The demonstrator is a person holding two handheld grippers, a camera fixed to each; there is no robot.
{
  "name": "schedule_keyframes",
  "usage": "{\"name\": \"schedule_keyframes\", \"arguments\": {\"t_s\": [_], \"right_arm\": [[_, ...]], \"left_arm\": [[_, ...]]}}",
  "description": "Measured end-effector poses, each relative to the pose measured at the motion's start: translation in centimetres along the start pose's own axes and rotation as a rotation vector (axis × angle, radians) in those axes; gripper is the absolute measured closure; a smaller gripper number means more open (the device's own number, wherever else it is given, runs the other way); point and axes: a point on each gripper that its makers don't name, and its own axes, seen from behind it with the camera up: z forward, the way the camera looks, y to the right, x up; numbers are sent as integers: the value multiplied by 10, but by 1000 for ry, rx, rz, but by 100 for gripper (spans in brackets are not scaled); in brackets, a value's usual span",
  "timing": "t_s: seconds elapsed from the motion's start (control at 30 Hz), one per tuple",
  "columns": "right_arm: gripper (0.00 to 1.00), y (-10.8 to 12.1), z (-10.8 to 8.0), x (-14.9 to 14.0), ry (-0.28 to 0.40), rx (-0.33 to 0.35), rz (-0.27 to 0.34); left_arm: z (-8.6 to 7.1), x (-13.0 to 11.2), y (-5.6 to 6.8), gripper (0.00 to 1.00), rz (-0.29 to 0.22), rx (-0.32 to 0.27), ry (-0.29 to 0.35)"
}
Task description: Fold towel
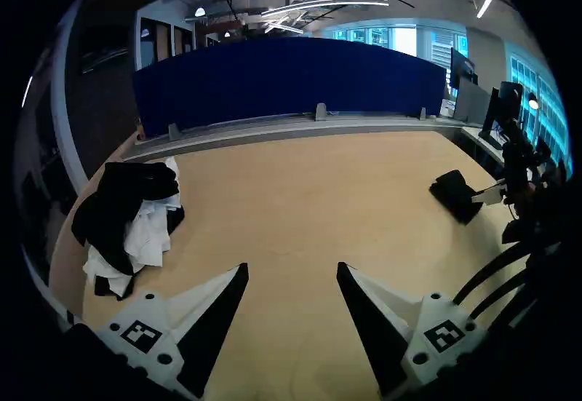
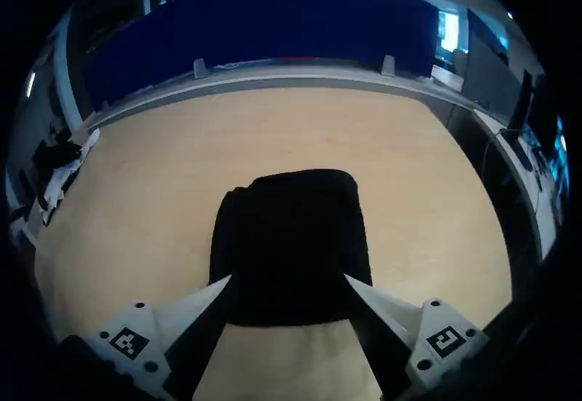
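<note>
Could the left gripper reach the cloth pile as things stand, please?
Probably yes: the left gripper is open, and bare table lies between it and the cloth pile at its left.

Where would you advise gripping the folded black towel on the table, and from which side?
Grip the near edge of the folded black towel, coming in low from the front with the right gripper: it lies flat, and that edge sits between the spread fingers.
</note>
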Motion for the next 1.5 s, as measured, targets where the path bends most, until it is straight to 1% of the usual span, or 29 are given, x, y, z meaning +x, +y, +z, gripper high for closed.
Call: {"name": "schedule_keyframes", "arguments": {"t_s": [0.17,0.3,0.67,0.9,1.17,1.3,1.4,1.5], "right_arm": [[0,-1,6,-16,-29,-7,-23],[0,-3,11,-25,-39,-16,-32],[0,-2,16,-26,-25,-27,-19],[0,-4,18,-25,-23,-50,0],[0,-5,17,-23,-22,-48,14],[0,-4,11,-14,-7,-45,34],[0,-3,5,3,21,-43,39],[0,3,4,22,49,-49,30]], "left_arm": [[-2,-3,-2,10,1,3,-2],[-4,-4,-3,10,0,5,-2],[-6,-6,-6,10,-3,9,-2],[-5,-6,-3,10,3,7,-2],[-4,-4,0,10,1,3,0],[-4,-5,1,10,5,4,0],[-5,-5,0,10,1,9,0],[-5,-5,-1,10,-6,13,0]]}}
